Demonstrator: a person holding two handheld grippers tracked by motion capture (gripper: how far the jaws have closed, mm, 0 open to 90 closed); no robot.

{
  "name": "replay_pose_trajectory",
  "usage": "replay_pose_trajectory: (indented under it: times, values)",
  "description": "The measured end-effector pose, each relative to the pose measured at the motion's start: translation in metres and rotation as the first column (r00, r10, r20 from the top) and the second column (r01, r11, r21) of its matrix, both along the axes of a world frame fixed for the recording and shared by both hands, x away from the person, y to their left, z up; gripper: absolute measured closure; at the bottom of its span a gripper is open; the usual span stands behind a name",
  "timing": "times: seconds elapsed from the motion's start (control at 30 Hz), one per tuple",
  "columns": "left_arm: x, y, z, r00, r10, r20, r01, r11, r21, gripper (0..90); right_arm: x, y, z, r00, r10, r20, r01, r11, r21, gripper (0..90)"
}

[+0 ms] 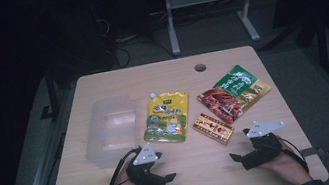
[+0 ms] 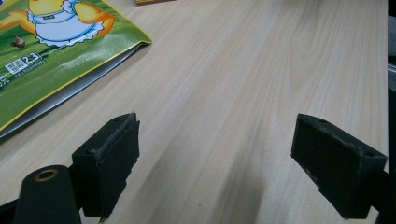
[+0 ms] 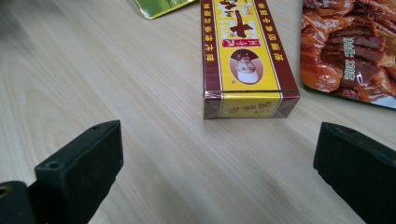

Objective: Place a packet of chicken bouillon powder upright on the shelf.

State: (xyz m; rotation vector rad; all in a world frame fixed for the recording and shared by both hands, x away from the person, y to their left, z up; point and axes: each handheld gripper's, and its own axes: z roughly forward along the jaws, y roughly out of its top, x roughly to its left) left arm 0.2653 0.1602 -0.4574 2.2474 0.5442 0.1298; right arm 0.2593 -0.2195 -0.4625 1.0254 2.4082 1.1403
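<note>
Layout, largest first. Tabletop (image 1: 191, 174): light wood, bare along the near edge. Clear container (image 1: 110, 129): sits toward the left edge, open side up, nothing visible inside. Yellow-green pouch (image 1: 167, 117): lies flat at mid-table, just beside the container. Red-and-green pouch (image 1: 233, 93): lies flat toward the right edge, slanted. Small red-and-yellow box (image 1: 213, 128): lies flat between the two pouches, nearer the near edge, apart from both.

Step in hand, as judged: right-side reach for the box.
- Line up on the box's short end, which faces the right gripper view (image 3: 247, 60).
- Straddle the long sides, not the ends; looks narrow enough for the present gap.
- Keep the outer jaw off the red-and-green pouch (image 3: 350, 51), which lies near the box's far side.
- Close only once both pads flank the cardboard; expect sliding on the smooth wood if one pad lands first.

Pose.
- Right gripper (image 1: 240, 144): near the right of the near edge, held low, aimed at the box; jaws spread wide, nothing between them (image 3: 219, 163).
- Left gripper (image 1: 164, 166): near the near edge, below the container and yellow-green pouch, low and roughly level; jaws likewise wide over bare wood (image 2: 226, 158), pouch corner (image 2: 56, 56) off to one side.
</note>
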Motion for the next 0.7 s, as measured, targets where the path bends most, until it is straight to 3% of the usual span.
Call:
replay_pose_trajectory:
  times: [0.2, 0.33, 0.37, 0.4, 0.43, 0.47, 0.5, 0.57, 0.6, 0.63, 0.7]
  values:
    - [0.001, -0.003, 0.004, 0.9997, 0.021, -0.015, -0.021, 0.9998, 0.004, 24.9, 0.0, -0.002, 0.002, 1.0, -0.007, -0.003, 0.007, 0.9998, 0.017, 1.1]
    - [0.004, -0.008, 0.01, 0.9981, 0.058, -0.024, -0.058, 0.9982, -0.013, 39.0, 0.0, -0.002, 0.003, 0.9999, -0.015, -0.005, 0.015, 0.9996, 0.025, 1.1]
    - [0.005, -0.011, 0.011, 0.9979, 0.062, -0.019, -0.062, 0.998, -0.009, 39.0, 0.0, -0.002, 0.003, 0.9999, -0.015, -0.005, 0.015, 0.9996, 0.025, 1.1]
    - [0.006, -0.014, 0.013, 0.9969, 0.077, -0.018, -0.077, 0.997, -0.009, 43.8, 0.0, -0.002, 0.003, 0.9999, -0.015, -0.006, 0.015, 0.9996, 0.024, 1.1]
    - [0.008, -0.017, 0.015, 0.9967, 0.08, -0.012, -0.08, 0.9968, -0.001, 54.0, 0.0, -0.002, 0.003, 0.9999, -0.013, -0.008, 0.013, 0.9996, 0.024, 1.2]
    - [0.009, -0.021, 0.016, 0.9956, 0.093, -0.014, -0.093, 0.9957, -0.002, 54.0, 0.0, -0.002, 0.003, 0.9999, -0.013, -0.008, 0.013, 0.9996, 0.024, 1.2]
    - [0.011, -0.024, 0.017, 0.9949, 0.1, -0.008, -0.1, 0.9949, 0.01, 64.4, 0.0, -0.002, 0.004, 0.9999, -0.013, -0.01, 0.013, 0.9996, 0.025, 1.2]
    - [0.017, -0.031, 0.019, 0.9913, 0.131, -0.015, -0.131, 0.9914, -0.001, 74.2, 0.0, -0.002, 0.004, 0.9999, -0.01, -0.014, 0.011, 0.9996, 0.027, 1.1]
    - [0.021, -0.034, 0.021, 0.9898, 0.142, -0.016, -0.142, 0.9899, 0.003, 74.2, 0.0, -0.002, 0.004, 0.9999, -0.01, -0.014, 0.011, 0.9996, 0.027, 1.1]
    - [0.028, -0.04, 0.023, 0.9858, 0.167, -0.019, -0.167, 0.9857, -0.023, 81.6, -0.001, -0.002, 0.004, 0.9999, -0.005, -0.015, 0.005, 0.9995, 0.03, 1.1]
    - [0.035, -0.046, 0.026, 0.9815, 0.191, -0.009, -0.191, 0.9812, -0.025, 87.9, -0.001, -0.002, 0.004, 0.9998, -0.002, -0.018, 0.003, 0.9995, 0.032, 1.2]
